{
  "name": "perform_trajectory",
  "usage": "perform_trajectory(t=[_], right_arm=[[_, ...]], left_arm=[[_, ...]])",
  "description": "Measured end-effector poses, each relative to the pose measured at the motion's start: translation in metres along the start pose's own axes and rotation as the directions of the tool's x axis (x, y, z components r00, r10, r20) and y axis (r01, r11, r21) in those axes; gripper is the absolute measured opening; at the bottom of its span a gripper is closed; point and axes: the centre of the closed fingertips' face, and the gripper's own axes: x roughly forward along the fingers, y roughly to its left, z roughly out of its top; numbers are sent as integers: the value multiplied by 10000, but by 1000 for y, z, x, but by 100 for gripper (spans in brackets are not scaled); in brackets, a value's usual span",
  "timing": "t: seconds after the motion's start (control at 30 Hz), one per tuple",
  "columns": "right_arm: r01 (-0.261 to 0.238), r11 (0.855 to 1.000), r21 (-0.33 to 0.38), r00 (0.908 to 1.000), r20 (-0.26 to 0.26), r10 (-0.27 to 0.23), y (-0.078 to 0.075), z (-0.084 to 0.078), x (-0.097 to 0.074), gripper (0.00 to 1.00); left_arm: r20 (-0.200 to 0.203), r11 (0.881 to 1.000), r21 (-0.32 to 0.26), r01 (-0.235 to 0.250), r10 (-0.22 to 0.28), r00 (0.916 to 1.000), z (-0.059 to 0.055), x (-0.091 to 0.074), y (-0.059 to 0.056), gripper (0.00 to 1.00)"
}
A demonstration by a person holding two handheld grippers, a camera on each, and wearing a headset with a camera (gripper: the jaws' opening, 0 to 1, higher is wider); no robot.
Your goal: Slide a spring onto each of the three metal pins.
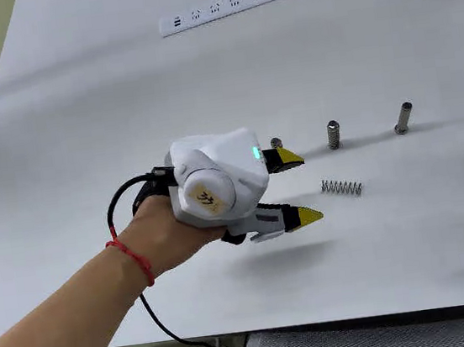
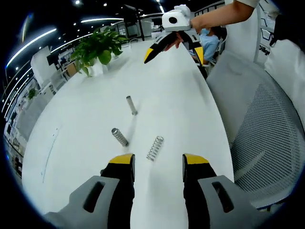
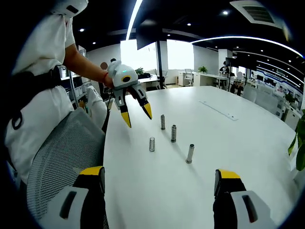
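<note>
My left gripper [image 1: 311, 186] hovers open over the white table, its yellow tips either side of a loose spring [image 1: 341, 186] that lies just ahead [image 2: 155, 148]. Three metal pins stand in a row. The near pin [image 1: 276, 143] is partly hidden behind the upper jaw and seems to carry a spring [image 3: 162, 121]. The middle pin [image 1: 333, 134] wears a spring [image 2: 119, 137]. The far pin [image 1: 403, 117] is bare [image 2: 131, 105]. My right gripper [image 3: 159, 174] is wide open with nothing between its jaws, held above the table well beyond the bare pin [image 3: 190, 153].
A white power strip [image 1: 230, 4] lies at the table's far side. A potted plant [image 2: 97, 47] stands at one end. A mesh chair [image 3: 52, 152] sits by the table's near edge [image 1: 318, 322]. A person's arm holds the left gripper [image 3: 138, 119].
</note>
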Motion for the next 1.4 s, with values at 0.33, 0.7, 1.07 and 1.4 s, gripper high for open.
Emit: perform_trajectory(t=[0.33,0.7,1.07,1.4], right_arm=[[269,9994,203,9996,66,-270,-1,-6,-9,93],[412,9985,363,9991,76,-415,-1,-10,-9,91],[459,9980,436,9989,5,-460,-1,-13,-7,90],[535,9976,438,9985,89,-540,-3,-12,-7,89]], left_arm=[[-1039,9992,230,320,-294,9941,-16,38,2,25],[-1789,9992,381,137,-67,9838,-34,49,8,18],[-2002,9984,524,194,-85,9797,-40,52,10,13],[-2168,9971,714,253,-92,9762,-41,51,7,8]])
